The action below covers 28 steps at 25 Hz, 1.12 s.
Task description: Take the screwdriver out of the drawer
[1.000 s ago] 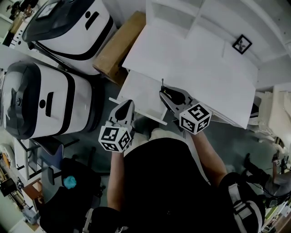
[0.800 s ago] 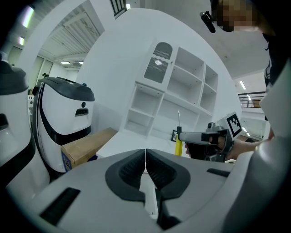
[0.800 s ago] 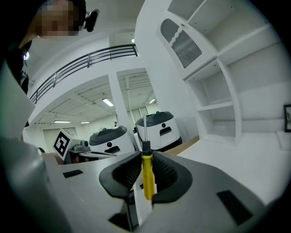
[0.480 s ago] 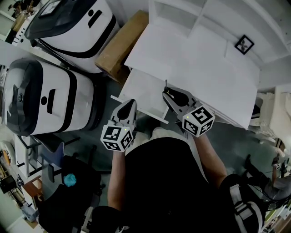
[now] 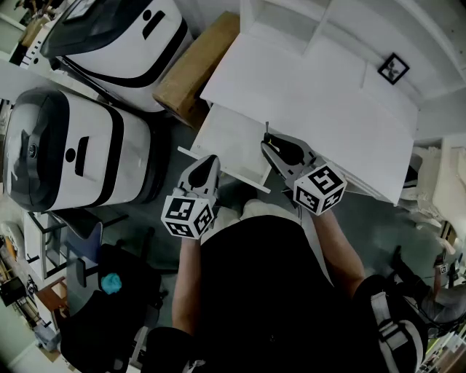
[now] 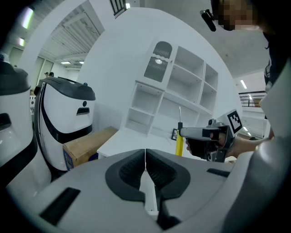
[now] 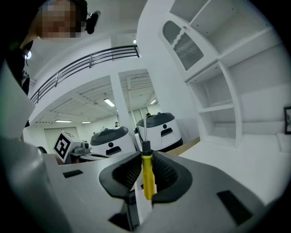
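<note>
My right gripper (image 5: 268, 140) is shut on the screwdriver's yellow handle (image 7: 147, 175), and its thin metal shaft (image 7: 142, 129) stands upright above the jaws. It hangs over the front of the open white drawer (image 5: 218, 142). In the left gripper view the screwdriver (image 6: 180, 144) shows upright in that gripper, above the desk. My left gripper (image 5: 206, 163) is shut with nothing between its fingers (image 6: 145, 160). It sits just in front of the drawer's front edge, to the left of the right gripper.
The white desk top (image 5: 313, 95) carries a shelf unit (image 5: 291, 18) at the back and a small framed picture (image 5: 393, 69). A cardboard box (image 5: 191, 69) and two large white-and-black machines (image 5: 65, 153) (image 5: 116, 36) stand to the left of the desk.
Both grippers keep their places and the screwdriver stays upright in the right one. Only the head view has shifted slightly.
</note>
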Each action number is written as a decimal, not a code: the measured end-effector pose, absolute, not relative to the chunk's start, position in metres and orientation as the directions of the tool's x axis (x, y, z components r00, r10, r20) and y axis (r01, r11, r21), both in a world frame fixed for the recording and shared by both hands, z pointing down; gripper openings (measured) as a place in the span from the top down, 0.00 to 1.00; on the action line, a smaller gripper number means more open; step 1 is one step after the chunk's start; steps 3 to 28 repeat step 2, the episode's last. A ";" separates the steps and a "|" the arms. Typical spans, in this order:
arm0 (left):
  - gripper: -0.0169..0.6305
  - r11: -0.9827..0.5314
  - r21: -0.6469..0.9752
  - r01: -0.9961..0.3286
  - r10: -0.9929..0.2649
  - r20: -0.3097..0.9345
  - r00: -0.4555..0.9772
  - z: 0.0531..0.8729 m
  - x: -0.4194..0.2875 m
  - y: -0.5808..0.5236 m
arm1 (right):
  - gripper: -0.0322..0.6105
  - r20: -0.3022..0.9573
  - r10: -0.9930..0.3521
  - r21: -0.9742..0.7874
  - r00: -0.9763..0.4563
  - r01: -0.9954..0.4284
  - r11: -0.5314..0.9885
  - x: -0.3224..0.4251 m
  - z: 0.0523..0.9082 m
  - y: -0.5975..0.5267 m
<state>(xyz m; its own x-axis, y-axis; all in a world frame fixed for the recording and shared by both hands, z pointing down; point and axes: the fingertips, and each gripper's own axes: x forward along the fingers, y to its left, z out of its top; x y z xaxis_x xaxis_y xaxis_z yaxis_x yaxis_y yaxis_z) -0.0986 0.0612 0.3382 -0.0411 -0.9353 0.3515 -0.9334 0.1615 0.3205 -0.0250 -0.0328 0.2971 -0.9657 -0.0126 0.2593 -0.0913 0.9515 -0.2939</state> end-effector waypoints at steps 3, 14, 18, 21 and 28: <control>0.94 0.161 0.320 -0.934 -0.936 0.351 -0.041 0.338 -0.098 0.061 | 0.81 0.260 -0.012 -0.291 -0.966 -0.090 0.953 -0.026 0.297 -0.033; 0.94 0.161 0.320 -0.934 -0.936 0.351 -0.041 0.338 -0.098 0.061 | 0.81 0.260 -0.012 -0.291 -0.966 -0.090 0.953 -0.026 0.297 -0.033; 0.94 0.161 0.320 -0.934 -0.936 0.351 -0.041 0.338 -0.098 0.061 | 0.81 0.260 -0.012 -0.291 -0.966 -0.090 0.953 -0.026 0.297 -0.033; 0.94 0.161 0.320 -0.934 -0.936 0.351 -0.041 0.338 -0.098 0.061 | 0.81 0.260 -0.012 -0.291 -0.966 -0.090 0.953 -0.026 0.297 -0.033; 0.94 0.161 0.320 -0.934 -0.936 0.351 -0.041 0.338 -0.098 0.061 | 0.81 0.260 -0.012 -0.291 -0.966 -0.090 0.953 -0.026 0.297 -0.033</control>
